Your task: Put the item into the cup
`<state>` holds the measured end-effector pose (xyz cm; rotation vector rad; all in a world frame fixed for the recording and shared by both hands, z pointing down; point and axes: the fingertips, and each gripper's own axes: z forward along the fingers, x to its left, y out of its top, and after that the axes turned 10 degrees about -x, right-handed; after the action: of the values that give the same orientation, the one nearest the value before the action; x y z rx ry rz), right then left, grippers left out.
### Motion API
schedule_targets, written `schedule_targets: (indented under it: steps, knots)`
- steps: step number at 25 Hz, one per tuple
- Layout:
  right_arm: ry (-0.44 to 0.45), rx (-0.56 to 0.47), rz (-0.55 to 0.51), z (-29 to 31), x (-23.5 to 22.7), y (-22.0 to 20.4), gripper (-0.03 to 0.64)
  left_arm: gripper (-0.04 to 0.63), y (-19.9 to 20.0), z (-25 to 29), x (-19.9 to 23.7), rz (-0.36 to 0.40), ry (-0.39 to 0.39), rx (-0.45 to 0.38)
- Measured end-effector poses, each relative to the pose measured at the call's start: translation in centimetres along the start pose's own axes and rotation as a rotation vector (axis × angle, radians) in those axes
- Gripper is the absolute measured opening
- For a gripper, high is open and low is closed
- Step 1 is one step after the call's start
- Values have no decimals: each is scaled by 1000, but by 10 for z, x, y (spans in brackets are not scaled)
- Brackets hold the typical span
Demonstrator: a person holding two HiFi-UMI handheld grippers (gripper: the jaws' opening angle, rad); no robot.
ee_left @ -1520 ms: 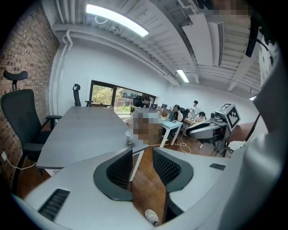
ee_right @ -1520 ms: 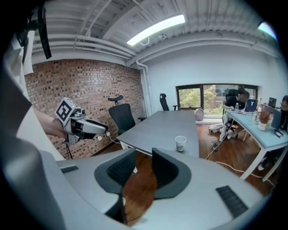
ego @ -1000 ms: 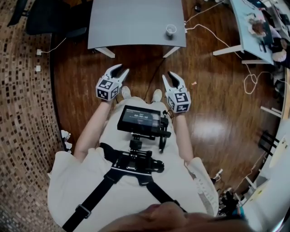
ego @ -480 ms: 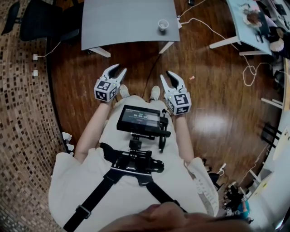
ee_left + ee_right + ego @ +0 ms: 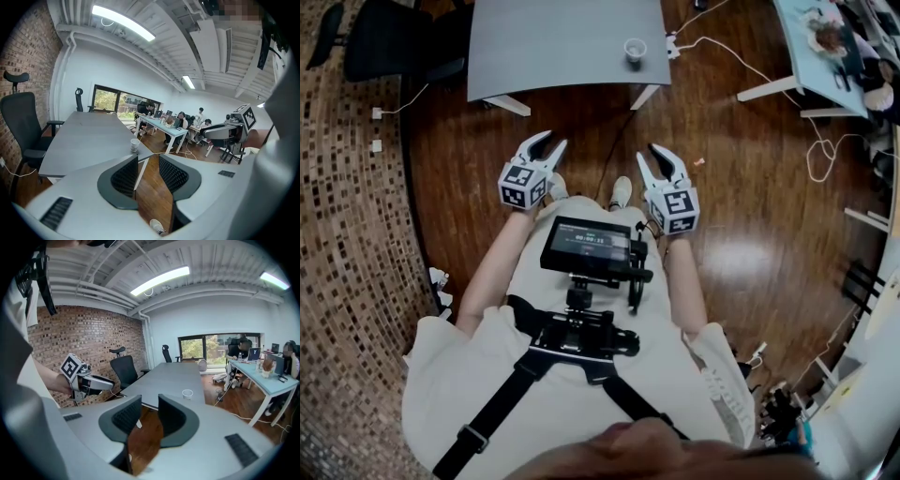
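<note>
Both grippers hung over the wooden floor (image 5: 469,150), well short of the grey table (image 5: 553,47). The left gripper (image 5: 551,142) had its jaws parted, with nothing between the ribbed pads except floor and a table leg beyond. The right gripper (image 5: 659,161) was likewise spread wide and empty. The paper cup (image 5: 635,50) stood upright on the table near its front right corner, well ahead of both sets of fingertips and somewhat nearer the right ones. A small pinkish scrap (image 5: 698,161) lay on the floor just right of the right gripper's fingers; what it was could not be made out. A black office chair (image 5: 384,42) stood far ahead and left of the left fingers.
</note>
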<state>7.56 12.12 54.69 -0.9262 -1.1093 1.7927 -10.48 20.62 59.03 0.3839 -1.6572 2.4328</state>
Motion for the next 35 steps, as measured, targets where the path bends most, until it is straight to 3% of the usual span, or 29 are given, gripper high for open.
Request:
schedule_targets:
  steps: [16, 22, 35]
  knots:
    - [41, 0, -30, 20, -1, 3, 123, 141, -2, -1, 13, -16, 42, -4]
    - [34, 12, -78, 23, -2, -2, 118, 141, -2, 0, 20, -14, 50, 0]
    - [7, 7, -74, 24, -14, -2, 118, 141, 0, 10, 20, -4, 36, 15]
